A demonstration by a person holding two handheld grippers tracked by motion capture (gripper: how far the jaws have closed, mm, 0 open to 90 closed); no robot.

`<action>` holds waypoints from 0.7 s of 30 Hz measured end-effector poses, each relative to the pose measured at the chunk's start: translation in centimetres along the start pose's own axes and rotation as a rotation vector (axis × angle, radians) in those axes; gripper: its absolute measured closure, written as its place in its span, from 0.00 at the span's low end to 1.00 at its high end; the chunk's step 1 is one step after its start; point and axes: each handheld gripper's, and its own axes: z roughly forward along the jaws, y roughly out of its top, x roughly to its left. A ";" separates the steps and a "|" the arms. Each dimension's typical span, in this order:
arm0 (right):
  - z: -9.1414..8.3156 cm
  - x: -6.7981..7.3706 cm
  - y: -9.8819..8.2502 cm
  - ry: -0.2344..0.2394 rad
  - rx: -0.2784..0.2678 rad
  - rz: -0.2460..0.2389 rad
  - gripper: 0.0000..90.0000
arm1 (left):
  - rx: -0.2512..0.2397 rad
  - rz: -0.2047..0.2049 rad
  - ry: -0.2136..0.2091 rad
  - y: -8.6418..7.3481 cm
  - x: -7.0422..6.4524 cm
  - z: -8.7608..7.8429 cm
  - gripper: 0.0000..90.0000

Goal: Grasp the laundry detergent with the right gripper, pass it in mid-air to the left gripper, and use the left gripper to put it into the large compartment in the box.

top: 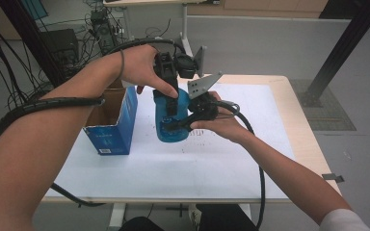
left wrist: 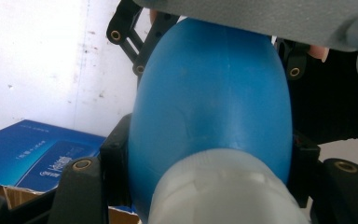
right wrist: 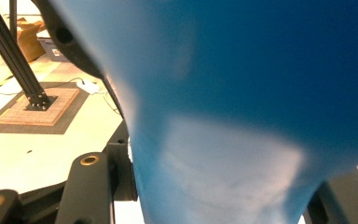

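We see a blue bottle [top: 172, 120] held above the white table [top: 250, 163], just beside an open blue box [top: 112, 127]. The left gripper [top: 169, 91] comes down on it from above, and its own view shows both jaws pressed to the bottle's sides near the pale cap [left wrist: 226, 191]. The right gripper [top: 192, 118] clamps the bottle from the side away from the box, jaws tight against the blue plastic.

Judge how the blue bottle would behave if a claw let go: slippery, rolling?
The bottle looks smooth and glossy, so probably slippery. Its rounded, egg-like body would likely roll if laid on the table. Both claws look clamped on it, left and right, hinting one grip may be insecure.
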 end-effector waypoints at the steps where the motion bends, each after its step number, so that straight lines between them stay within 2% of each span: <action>1: 0.0 0.0 0.0 -0.001 -0.001 0.000 0.46 | -0.001 0.001 0.000 0.0 0.0 0.0 0.41; 7: 0.0 0.0 0.0 -0.006 -0.008 0.001 0.45 | -0.010 -0.009 0.003 -0.3 0.0 -0.1 0.41; 11: 0.0 0.0 -0.1 -0.003 -0.001 0.011 0.37 | -0.021 -0.014 0.008 -0.5 0.1 -0.2 0.41; 15: -0.2 0.0 -0.4 -0.041 0.032 0.023 0.27 | -0.012 -0.026 0.015 -0.7 0.2 -0.5 0.41; 17: -0.8 0.0 -0.5 -0.057 0.036 0.030 0.25 | -0.016 -0.037 0.021 -0.9 0.3 -0.6 0.42; 19: -1.3 0.1 -0.5 -0.065 0.032 0.057 0.23 | -0.009 -0.052 0.022 -1.0 0.5 -0.7 0.41; 21: -1.9 0.1 -0.7 -0.091 0.053 0.068 0.21 | -0.007 -0.070 0.029 -1.2 0.7 -0.8 0.41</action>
